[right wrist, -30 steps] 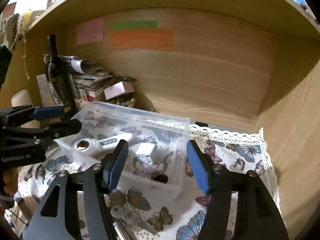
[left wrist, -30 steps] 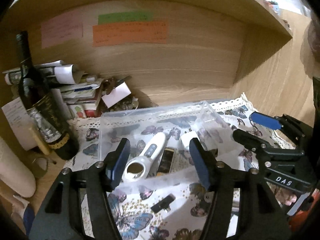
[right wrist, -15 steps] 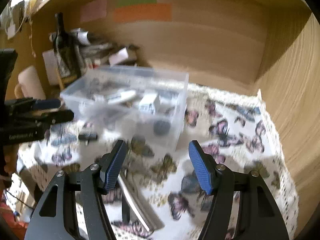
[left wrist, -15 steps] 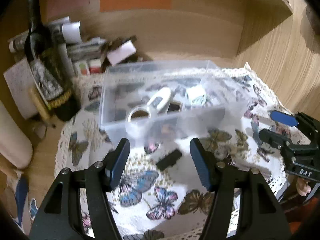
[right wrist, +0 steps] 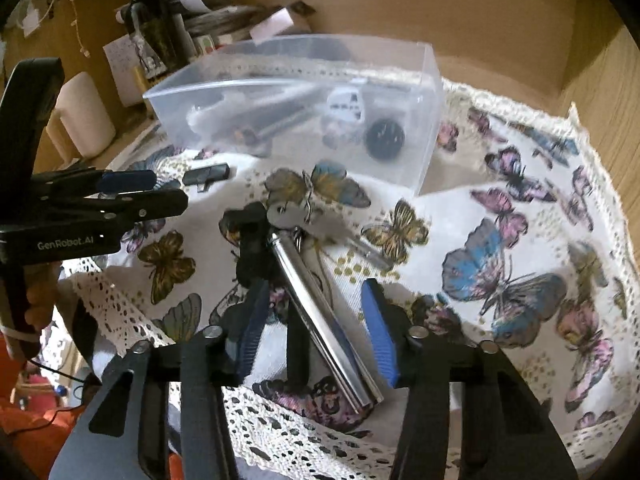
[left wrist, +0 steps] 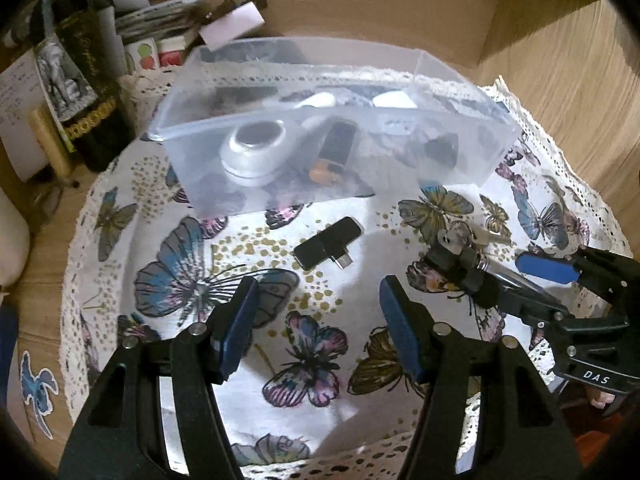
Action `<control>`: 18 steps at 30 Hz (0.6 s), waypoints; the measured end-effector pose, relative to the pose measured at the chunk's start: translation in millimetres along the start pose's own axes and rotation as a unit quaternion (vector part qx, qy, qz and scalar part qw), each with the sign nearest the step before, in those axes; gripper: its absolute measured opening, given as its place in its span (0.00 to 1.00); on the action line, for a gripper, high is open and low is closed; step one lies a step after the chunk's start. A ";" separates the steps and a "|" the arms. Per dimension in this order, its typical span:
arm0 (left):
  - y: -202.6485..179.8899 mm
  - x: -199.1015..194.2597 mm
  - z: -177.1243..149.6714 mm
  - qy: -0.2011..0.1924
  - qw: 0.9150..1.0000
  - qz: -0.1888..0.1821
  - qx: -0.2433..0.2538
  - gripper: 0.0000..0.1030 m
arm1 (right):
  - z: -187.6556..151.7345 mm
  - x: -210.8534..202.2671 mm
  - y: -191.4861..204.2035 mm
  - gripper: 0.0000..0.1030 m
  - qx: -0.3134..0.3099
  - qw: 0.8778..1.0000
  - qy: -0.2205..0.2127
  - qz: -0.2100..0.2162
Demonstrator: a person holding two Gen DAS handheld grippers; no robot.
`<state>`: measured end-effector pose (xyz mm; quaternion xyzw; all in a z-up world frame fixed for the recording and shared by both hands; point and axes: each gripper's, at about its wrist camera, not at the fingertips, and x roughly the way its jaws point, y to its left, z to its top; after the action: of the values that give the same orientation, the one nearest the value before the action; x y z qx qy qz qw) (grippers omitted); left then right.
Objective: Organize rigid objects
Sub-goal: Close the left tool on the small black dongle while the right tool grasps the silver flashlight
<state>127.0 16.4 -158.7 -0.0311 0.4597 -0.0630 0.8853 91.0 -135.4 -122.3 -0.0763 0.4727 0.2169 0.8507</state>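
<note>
- The left gripper (left wrist: 314, 318) is spread wide and holds nothing; it hovers over the butterfly cloth (left wrist: 192, 276), its blue pads (left wrist: 240, 322) either side of open fabric.
- Just ahead of it, and apart from both pads, lies the small black adapter (left wrist: 326, 242), flat on the cloth with its plug end pointing toward the right gripper's side.
- The right gripper (right wrist: 316, 334) is also spread and empty. Between its fingers lies the chrome tube (right wrist: 320, 320), set diagonally, with a key bunch (right wrist: 290, 212) and a black fob (right wrist: 248, 232) at its far end.
- Beyond both loose items stands the clear plastic bin (left wrist: 332, 120), already holding a white handheld device (left wrist: 260, 148), an orange-tipped dark stick (left wrist: 334, 150) and other small pieces; it looks like the target container.
- My judgement: the step in hand is picking the remaining loose pieces off the cloth. For the adapter, bring the left gripper forward and down so the pads straddle its short width, not its length, then close low, as it lies thin against soft fabric.
- For the tube, the right pads should close square across its middle, since round, polished metal may roll or slip; the attached keys will dangle, so lift clear of the bin's rim before releasing.
</note>
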 end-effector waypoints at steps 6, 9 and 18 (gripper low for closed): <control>2.6 9.3 11.6 0.006 1.000 -0.005 -0.008 0.60 | 0.9 1.3 -4.3 0.31 0.009 1.000 -0.005 0.014; 2.5 15.8 17.4 0.010 1.000 -0.002 -0.007 0.60 | 1.4 0.9 -3.3 0.25 0.008 1.000 -0.006 0.019; -1.8 27.6 29.6 0.004 1.000 0.014 0.008 0.36 | 3.1 5.3 4.0 0.14 -0.003 0.999 -0.012 0.030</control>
<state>166.8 10.7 -163.8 -0.0176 0.4629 -0.0540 0.8846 94.0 -129.3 -124.7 -0.0623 0.4636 0.2446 0.8493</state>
